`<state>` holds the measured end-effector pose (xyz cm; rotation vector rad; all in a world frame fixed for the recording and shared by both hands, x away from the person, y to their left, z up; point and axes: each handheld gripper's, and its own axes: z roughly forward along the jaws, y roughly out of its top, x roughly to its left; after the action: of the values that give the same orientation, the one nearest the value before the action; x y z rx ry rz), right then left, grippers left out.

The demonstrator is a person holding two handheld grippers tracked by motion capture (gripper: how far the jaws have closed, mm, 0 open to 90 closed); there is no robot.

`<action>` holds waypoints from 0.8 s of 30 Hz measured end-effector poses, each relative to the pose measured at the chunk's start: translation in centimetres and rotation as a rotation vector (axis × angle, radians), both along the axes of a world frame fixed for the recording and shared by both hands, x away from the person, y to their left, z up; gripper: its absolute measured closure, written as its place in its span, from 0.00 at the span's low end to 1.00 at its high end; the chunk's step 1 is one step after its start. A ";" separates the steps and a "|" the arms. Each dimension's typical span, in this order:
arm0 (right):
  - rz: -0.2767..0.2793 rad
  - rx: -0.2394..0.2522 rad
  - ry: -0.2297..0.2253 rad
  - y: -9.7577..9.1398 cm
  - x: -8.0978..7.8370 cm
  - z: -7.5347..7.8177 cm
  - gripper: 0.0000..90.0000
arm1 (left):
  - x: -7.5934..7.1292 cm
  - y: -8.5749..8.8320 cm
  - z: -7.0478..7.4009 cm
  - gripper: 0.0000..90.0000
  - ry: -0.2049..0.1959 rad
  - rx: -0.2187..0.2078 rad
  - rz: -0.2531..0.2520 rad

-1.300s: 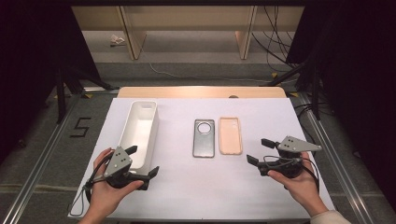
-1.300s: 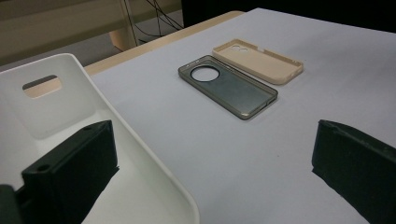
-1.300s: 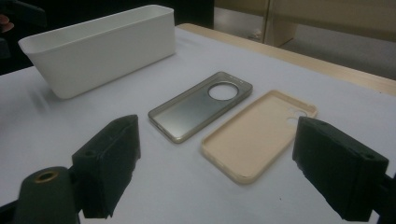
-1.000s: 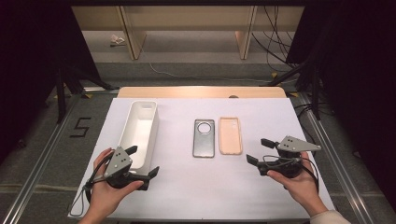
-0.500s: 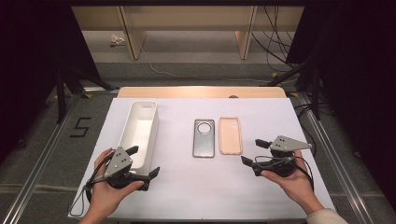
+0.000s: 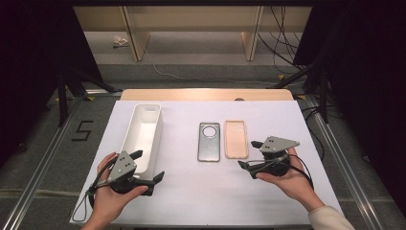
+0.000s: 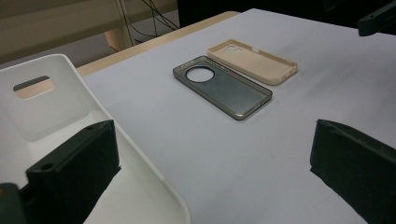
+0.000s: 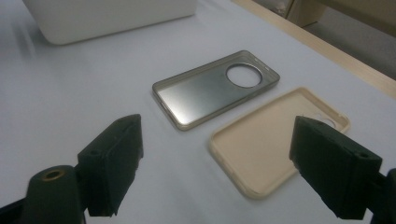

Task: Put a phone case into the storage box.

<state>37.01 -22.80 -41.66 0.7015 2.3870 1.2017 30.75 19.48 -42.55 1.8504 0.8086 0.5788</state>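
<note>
Reaching toward the beige phone case, the right gripper is the nearer one.

On the white table (image 6: 201,201) a long white bin (image 6: 143,134) lies with its length running away from the person, at the left; the left gripper (image 6: 146,167) hovers at the bin's near end, fingers spread and empty, well apart from both cases. Mid-table lie a grey phone case (image 6: 209,141) with a round camera hole and, just beside it on the right, the beige phone case (image 6: 236,139), both hollow side up, long axes parallel to the bin. The right gripper (image 6: 249,153) sits just right of the beige case's near end, fingers wide and empty, pointing left at it; in the right gripper view the case (image 8: 275,140) lies between them, slanted across the gap, so the fingers likely need turning to close across its narrow width.
</note>
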 end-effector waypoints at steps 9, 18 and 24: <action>0.115 -0.191 0.024 4.6 2.6 -0.3 0.26 | 0.0 -0.2 -0.1 0.01 0.006 0.001 -0.008; 0.221 -0.395 0.059 8.6 4.3 -1.6 0.30 | 0.0 -0.2 -0.1 0.01 0.005 0.000 -0.016; 0.259 -0.506 0.068 10.8 5.0 -2.4 0.33 | 0.0 -0.2 -0.1 0.02 0.006 -0.001 -0.017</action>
<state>42.04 -12.05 -44.09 0.2809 2.7393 0.6100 30.72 19.24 -42.64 1.8572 0.7959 0.5628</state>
